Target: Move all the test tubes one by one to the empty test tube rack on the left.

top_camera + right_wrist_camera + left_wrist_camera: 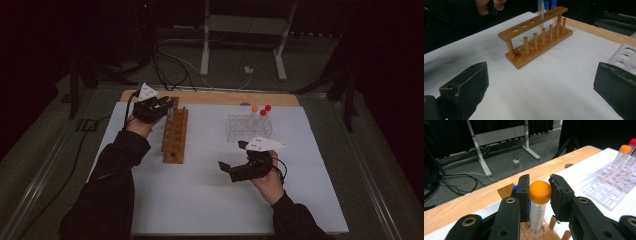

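From the high view, my left gripper [167,106] sits at about ten o'clock on the white mat [200,200], right over the far end of the wooden rack [175,136]. My right gripper [234,159] waits near four o'clock, jaws spread wide with nothing between them. The clear plastic rack [248,127] stands at one o'clock, with an orange-capped and two red-capped tubes in it, well apart from my work.

In the left gripper view, my jaws are clamped on the orange cap of the tube [538,206], whose lower end stands in a hole of the wooden rack [544,233]. I hold only the cap, so I judge the tube could slip or tilt if I let go too soon, or jam against the hole's edge if I push at an angle. A blue cap [515,187] sits just behind my left jaw; a sideways swing could knock it.

In the right gripper view, the wooden rack [537,40] lies at twelve o'clock, its near holes empty, two blue-capped tubes [550,10] at its far end.
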{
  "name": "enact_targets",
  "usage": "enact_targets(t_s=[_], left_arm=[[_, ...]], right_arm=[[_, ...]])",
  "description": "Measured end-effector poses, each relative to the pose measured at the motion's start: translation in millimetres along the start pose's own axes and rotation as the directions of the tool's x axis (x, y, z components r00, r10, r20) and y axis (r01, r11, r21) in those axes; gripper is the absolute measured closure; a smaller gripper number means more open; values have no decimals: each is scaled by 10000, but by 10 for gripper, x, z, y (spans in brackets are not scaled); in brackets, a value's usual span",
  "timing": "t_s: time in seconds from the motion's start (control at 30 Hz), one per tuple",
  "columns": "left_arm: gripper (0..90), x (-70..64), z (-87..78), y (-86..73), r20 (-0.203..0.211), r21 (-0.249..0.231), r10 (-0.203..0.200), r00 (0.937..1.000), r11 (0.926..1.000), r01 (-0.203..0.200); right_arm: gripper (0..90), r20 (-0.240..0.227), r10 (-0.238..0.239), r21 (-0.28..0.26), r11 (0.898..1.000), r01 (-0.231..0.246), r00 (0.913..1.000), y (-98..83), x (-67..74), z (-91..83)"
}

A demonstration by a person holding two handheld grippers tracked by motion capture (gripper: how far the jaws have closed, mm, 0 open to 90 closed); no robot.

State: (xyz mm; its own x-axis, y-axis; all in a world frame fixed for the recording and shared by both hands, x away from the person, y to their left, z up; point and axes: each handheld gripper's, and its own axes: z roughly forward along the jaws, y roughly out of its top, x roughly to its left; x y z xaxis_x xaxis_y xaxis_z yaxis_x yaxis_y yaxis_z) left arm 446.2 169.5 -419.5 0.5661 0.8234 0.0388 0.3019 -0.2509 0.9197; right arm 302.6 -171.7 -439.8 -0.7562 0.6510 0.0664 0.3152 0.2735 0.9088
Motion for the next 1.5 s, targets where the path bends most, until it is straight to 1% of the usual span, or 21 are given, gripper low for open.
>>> enact_targets(t_s=[0.13, 0.37, 0.47, 0.5, 0.53, 0.57, 0.83, 0.93, 1.0, 1.07, 1.13, 1.17, 1.23, 1.27, 1.3, 1.33, 1.37, 1.4, 1.43, 1.47, 1.5], left_arm=[[718, -3, 65, -77, 10, 123, -106, 9999, 9999, 105], [718, -2, 137, -199, 17, 468, -165, 9999, 9988, 164], [717, -7, 155, -234, -54, 530, -89, 9999, 9986, 92], [717, -5, 156, -244, -71, 451, -108, 9999, 9989, 111], [717, 0, 155, -250, -62, 414, -219, 9997, 9989, 222], [717, 2, 151, -252, -73, 411, -237, 9997, 9989, 240], [714, -6, 143, -241, 43, 558, -196, 9998, 9983, 193], [692, -10, 131, -256, 115, 588, -208, 9997, 9981, 200], [578, -23, 106, -260, 147, 569, -197, 9997, 9982, 188], [521, -42, 51, -251, 221, 408, -146, 9996, 9991, 137], [424, -71, -25, -229, 234, 267, -11, 9997, 9996, 4], [391, -84, -72, -221, 380, 133, -1, 9993, 9999, -4], [270, -125, -171, -199, 483, 25, -8, 9988, 10000, 7], [213, -146, -223, -195, 620, -71, -89, 9980, 9999, 94], [160, -173, -280, -194, 663, -150, -112, 9977, 9998, 122], [156, -198, -340, -200, 849, -284, -108, 9963, 9995, 133], [126, -218, -399, -210, 1163, -401, -21, 9932, 9992, 68], [60, -245, -456, -221, 1314, -534, 11, 9913, 9986, 60], [43, -269, -518, -237, 1442, -703, -19, 9895, 9975, 122], [42, -290, -573, -254, 1673, -799, -41, 9859, 9966, 177], [32, -314, -624, -273, 1799, -835, -17, 9837, 9964, 169]], right_arm=[[0, 9, -9, 25, 10000, 9, 10000, -1, 1, -2], [0, -15, -23, 38, 10000, 23, 10000, -2, -1, -4], [0, -14, -37, 48, 10000, 37, 10000, -5, -3, -1], [0, -12, -33, 51, 10000, 33, 10000, -5, -3, -1], [0, -9, -26, 44, 10000, 26, 10000, -5, -4, -2], [0, -14, -26, 47, 10000, 26, 10000, -4, -4, -2], [0, -24, -43, 25, 10000, 43, 10000, 15, 4, -4], [0, -44, -8, -68, 10000, 8, 10000, 40, -6, -15], [0, -2, -47, -80, 10000, 47, 10000, 70, -18, -25], [0, 57, -82, -126, 9999, 83, 9999, 115, -33, -43], [0, 151, -87, -214, 9997, 90, 9998, 174, -65, -64], [0, 137, -29, -297, 9996, 33, 9999, 208, -91, -77], [0, 224, 20, -375, 9993, -11, 9997, 281, -146, -102], [0, 290, 8, -338, 9994, 2, 9996, 319, -176, -113], [0, 434, -41, -368, 9993, 57, 9990, 354, -206, -122], [0, 543, -73, -341, 9994, 92, 9985, 390, -243, -127], [0, 646, -3, -298, 9996, 23, 9979, 425, -285, -131], [0, 717, 97, -296, 9995, -76, 9974, 456, -330, -135], [0, 701, 125, -281, 9995, -106, 9975, 484, -376, -138], [0, 903, 111, -251, 9996, -89, 9959, 512, -422, -140], [53, 1121, 152, -259, 9996, -124, 9936, 540, -468, -142]])
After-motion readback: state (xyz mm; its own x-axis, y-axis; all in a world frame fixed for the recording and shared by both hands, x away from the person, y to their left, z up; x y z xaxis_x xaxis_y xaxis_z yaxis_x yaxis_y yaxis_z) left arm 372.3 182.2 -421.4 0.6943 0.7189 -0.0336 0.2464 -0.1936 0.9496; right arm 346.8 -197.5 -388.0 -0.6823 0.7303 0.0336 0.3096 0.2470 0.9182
